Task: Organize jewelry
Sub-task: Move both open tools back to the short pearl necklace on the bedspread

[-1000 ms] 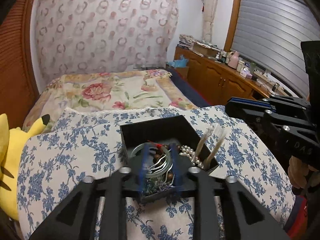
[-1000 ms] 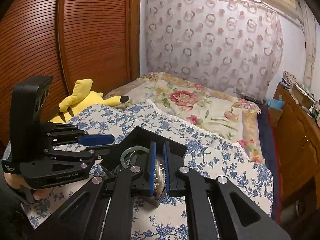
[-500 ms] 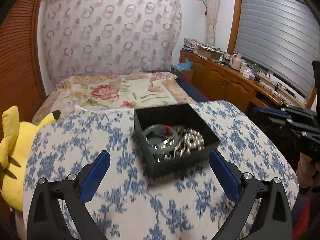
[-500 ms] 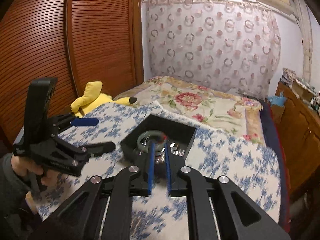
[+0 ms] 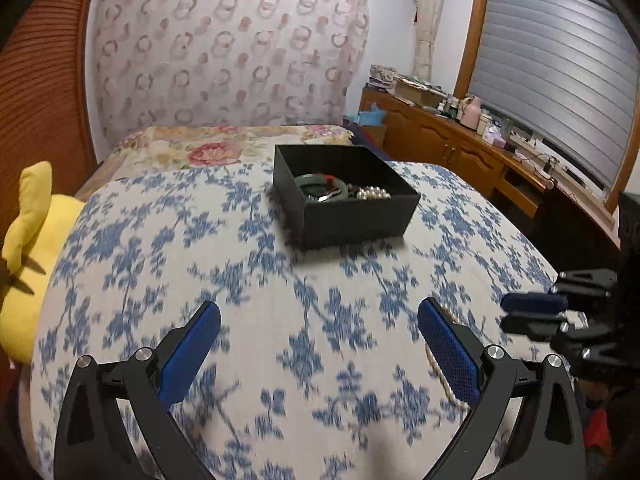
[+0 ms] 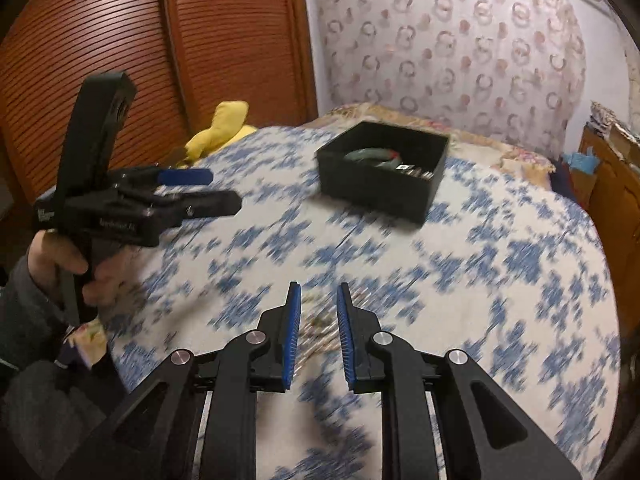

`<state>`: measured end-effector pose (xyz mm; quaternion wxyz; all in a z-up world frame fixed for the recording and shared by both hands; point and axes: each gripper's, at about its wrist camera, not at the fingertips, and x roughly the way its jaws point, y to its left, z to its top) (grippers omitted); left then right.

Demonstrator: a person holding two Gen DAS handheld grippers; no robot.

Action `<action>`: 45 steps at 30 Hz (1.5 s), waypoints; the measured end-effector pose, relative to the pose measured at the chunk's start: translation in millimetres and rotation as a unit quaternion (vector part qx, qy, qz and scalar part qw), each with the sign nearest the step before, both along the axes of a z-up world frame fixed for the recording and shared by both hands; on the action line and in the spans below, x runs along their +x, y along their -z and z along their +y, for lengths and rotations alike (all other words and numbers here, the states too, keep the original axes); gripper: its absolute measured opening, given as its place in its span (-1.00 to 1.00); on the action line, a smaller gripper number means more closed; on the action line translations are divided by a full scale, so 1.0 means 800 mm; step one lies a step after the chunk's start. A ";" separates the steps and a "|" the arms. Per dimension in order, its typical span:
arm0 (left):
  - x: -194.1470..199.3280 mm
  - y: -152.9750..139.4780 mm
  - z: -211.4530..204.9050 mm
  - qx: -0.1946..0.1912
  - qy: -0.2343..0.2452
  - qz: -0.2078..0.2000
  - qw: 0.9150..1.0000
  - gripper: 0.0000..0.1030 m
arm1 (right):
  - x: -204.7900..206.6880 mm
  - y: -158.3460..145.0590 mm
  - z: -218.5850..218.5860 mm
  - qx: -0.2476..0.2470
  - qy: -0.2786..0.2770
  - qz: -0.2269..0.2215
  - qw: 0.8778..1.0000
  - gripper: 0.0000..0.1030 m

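Observation:
A black open box (image 5: 344, 196) sits on the blue-flowered cloth (image 5: 280, 320); it also shows in the right wrist view (image 6: 382, 176). Inside lie a green bangle (image 5: 320, 184), a pearl string (image 5: 374, 193) and other jewelry. My left gripper (image 5: 320, 320) is wide open and empty, well back from the box. My right gripper (image 6: 318, 304) has its jaws a small gap apart, low over the cloth. A blurred beaded strand (image 6: 320, 328) lies on the cloth between and just beyond its fingers; part of it shows beside the left gripper's right finger (image 5: 436, 364).
A yellow plush toy (image 5: 28, 256) lies at the left edge of the surface. A flowered bed (image 5: 224, 144) lies beyond the box. A wooden sideboard (image 5: 460, 148) with clutter runs along the right wall. A slatted wardrobe (image 6: 160, 52) stands at the left.
Both grippers have pulled back from the box toward the near edge. The left gripper opened wide. The right gripper's jaws have parted slightly.

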<state>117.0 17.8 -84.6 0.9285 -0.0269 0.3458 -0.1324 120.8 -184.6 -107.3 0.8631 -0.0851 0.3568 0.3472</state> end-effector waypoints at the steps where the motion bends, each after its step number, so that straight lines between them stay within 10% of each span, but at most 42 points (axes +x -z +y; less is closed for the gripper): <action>1: -0.007 0.001 0.001 0.000 0.000 -0.001 1.000 0.85 | -0.005 0.003 0.003 -0.002 -0.003 0.002 1.000 -0.60; 21: -0.050 0.013 0.000 -0.003 0.006 0.004 1.000 0.85 | -0.022 0.042 0.037 -0.060 -0.028 0.025 0.997 -0.58; 42: -0.043 0.022 -0.046 0.015 0.039 0.023 0.999 0.85 | -0.014 0.019 -0.015 -0.020 0.013 0.009 1.000 -0.68; 45: -0.035 0.028 -0.068 0.022 0.066 0.033 0.997 0.50 | -0.009 0.018 -0.030 -0.016 0.028 0.008 0.999 -0.69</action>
